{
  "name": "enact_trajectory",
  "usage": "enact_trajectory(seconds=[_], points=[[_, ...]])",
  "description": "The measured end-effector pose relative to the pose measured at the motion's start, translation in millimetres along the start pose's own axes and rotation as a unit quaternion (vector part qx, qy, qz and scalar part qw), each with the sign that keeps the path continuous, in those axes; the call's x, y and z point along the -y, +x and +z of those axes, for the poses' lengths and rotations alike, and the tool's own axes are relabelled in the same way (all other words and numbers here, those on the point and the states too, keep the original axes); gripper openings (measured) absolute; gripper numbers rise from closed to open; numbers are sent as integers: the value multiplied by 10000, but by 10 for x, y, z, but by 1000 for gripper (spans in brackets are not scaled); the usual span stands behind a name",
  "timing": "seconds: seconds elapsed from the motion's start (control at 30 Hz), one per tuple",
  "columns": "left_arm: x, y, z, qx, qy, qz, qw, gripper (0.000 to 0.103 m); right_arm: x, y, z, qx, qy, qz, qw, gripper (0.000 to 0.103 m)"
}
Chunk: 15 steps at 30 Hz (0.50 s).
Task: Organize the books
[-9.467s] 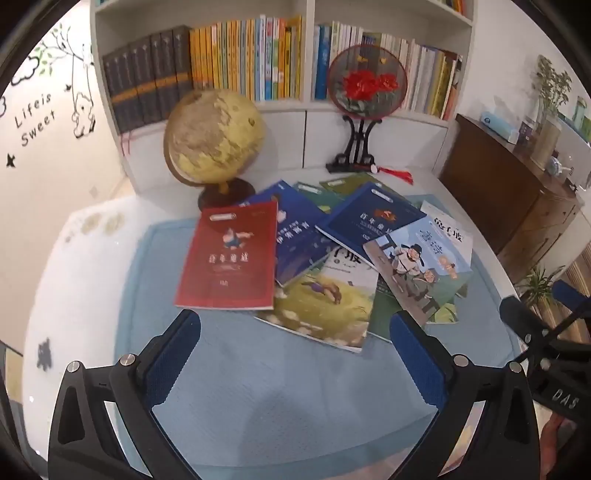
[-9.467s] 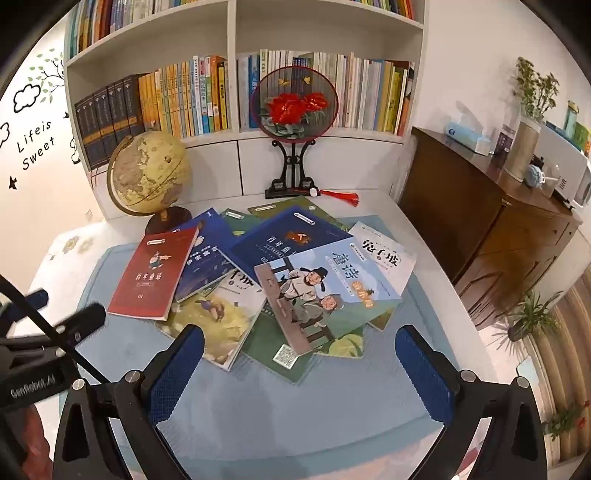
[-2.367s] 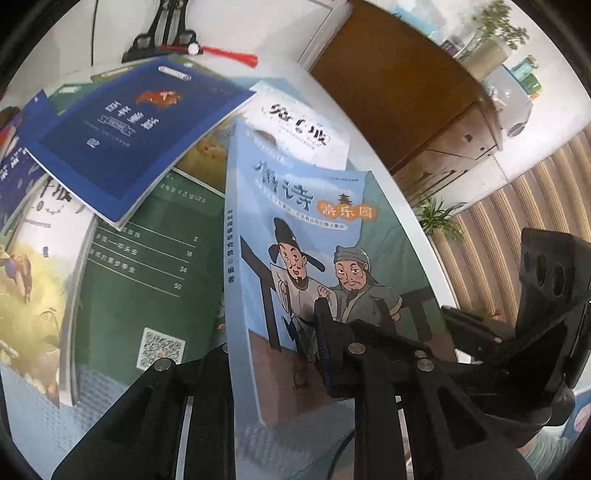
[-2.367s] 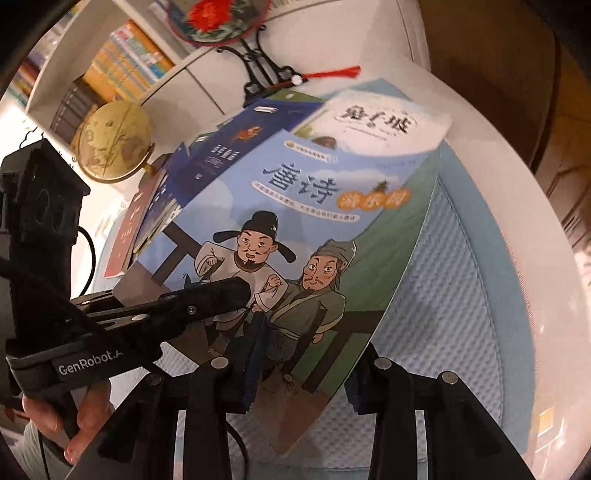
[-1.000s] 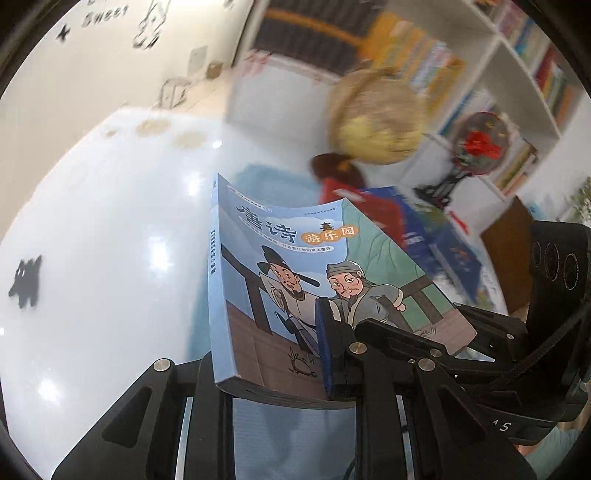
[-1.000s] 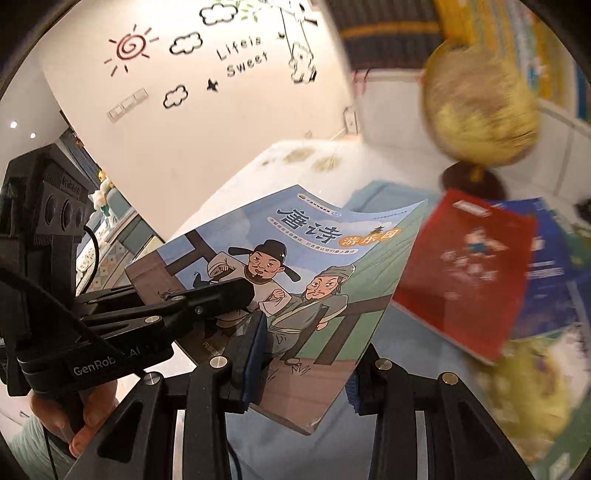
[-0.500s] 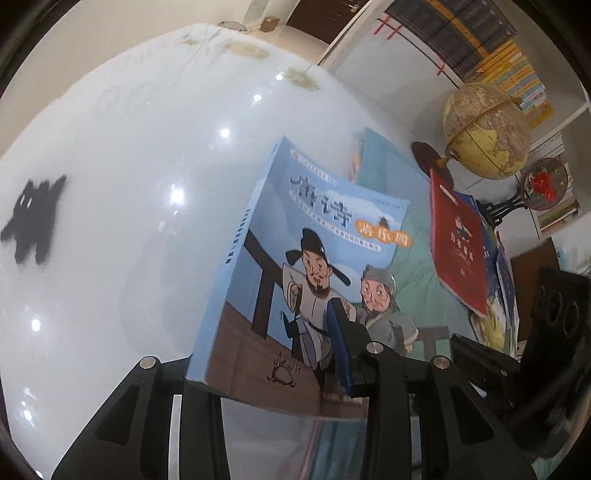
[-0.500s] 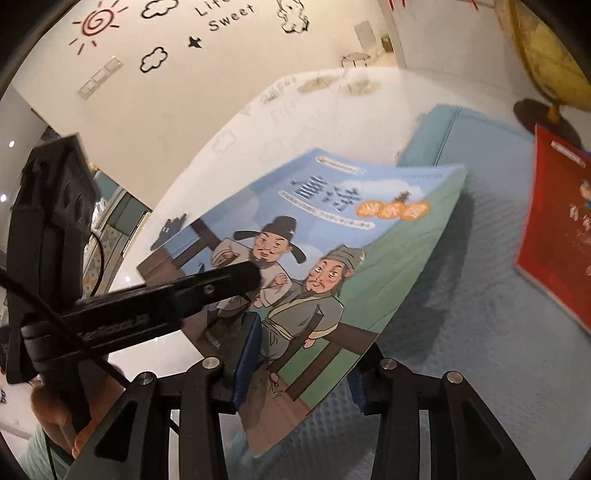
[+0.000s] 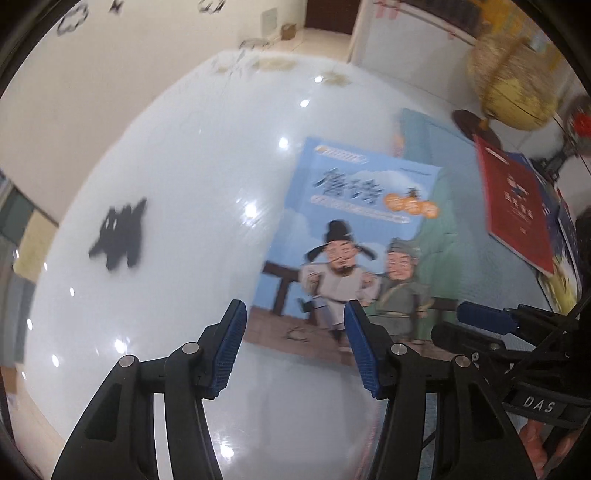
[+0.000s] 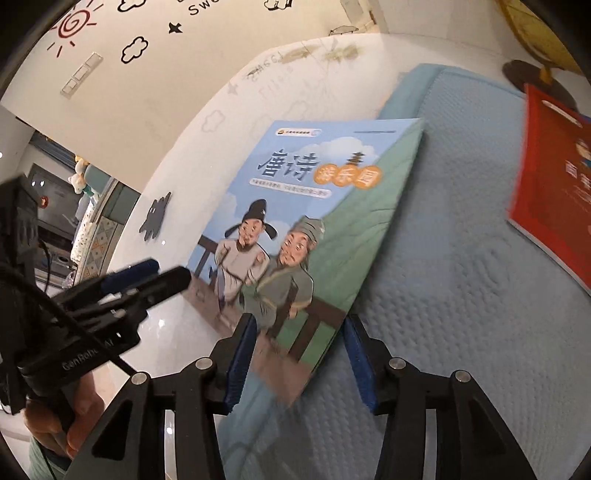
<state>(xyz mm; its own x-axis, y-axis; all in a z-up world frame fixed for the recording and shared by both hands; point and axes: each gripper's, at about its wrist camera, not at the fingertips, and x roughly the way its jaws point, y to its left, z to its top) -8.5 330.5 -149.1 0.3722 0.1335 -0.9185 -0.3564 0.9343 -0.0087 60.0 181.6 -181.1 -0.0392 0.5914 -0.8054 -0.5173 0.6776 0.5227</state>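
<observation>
White table, blue book lying released, both grippers spread, right view alone shows mat, seemingly quilted.

This looked like a child's reading corner in a home: the cream wall carried playful stickers of a red sun, clouds and stars. A glossy white table with a pale blue quilted mat held illustrated children's books, among them a blue cartoon-cover book and a red book. A yellow globe on a dark stand stood at the table's far edge, and soft toys showed through a doorway to the left in the right wrist view.
</observation>
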Motion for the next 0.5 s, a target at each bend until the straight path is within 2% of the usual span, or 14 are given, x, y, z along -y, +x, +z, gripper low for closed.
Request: enact_trajectory(seconds=[0.07, 0.23, 0.5], points=[[156, -78, 29, 116, 171, 0, 9998, 53, 17, -117, -46, 56, -13, -117, 9999, 48], [587, -172, 59, 262, 504, -366, 9977, 53, 169, -483, -180, 333, 122, -396, 9986, 52], [1227, -394, 129, 443, 990, -764, 9912, 53, 586, -1182, -404, 895, 654, -780, 9908, 52]])
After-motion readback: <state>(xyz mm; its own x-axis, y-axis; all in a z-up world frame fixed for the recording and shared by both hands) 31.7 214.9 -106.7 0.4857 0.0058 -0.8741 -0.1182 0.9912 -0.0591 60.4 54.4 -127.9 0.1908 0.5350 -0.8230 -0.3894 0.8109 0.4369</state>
